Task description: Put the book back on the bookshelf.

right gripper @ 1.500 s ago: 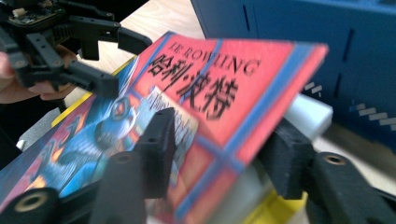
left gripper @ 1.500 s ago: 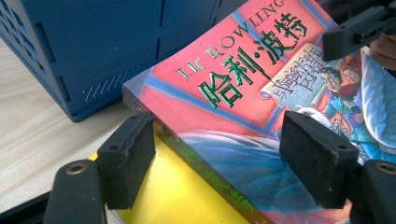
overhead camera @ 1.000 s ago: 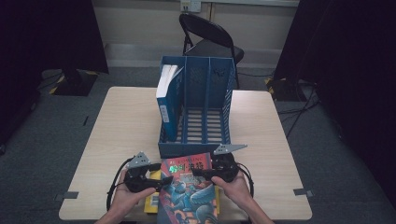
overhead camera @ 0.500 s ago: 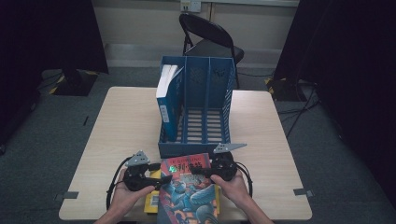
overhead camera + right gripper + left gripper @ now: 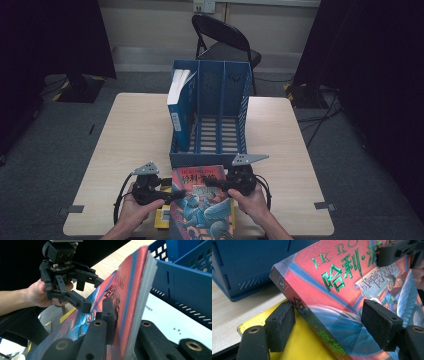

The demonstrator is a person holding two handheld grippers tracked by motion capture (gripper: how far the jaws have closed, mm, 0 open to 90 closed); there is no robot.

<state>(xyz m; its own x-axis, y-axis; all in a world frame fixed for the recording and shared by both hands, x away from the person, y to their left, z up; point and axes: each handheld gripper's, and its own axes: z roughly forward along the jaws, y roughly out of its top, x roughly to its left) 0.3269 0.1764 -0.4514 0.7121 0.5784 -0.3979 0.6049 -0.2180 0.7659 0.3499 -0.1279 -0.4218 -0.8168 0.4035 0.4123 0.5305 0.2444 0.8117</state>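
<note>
The red-and-blue illustrated paperback book (image 5: pixel 202 202), long axis toward the blue slotted file rack (image 5: pixel 210 112), is clamped by the right tool (image 5: pixel 212 183); the left tool (image 5: pixel 176 193) is spread wide at its spine.

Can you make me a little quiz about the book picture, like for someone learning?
1. True or false: the right gripper is shut on the red-and-blue book.
2. What colour is the thing lying under that book?
3. Which slot of the blue file rack holds a blue book: A left, B middle, C right?

Key: 1 true. 2 yellow, a yellow book. 3 A.
</note>
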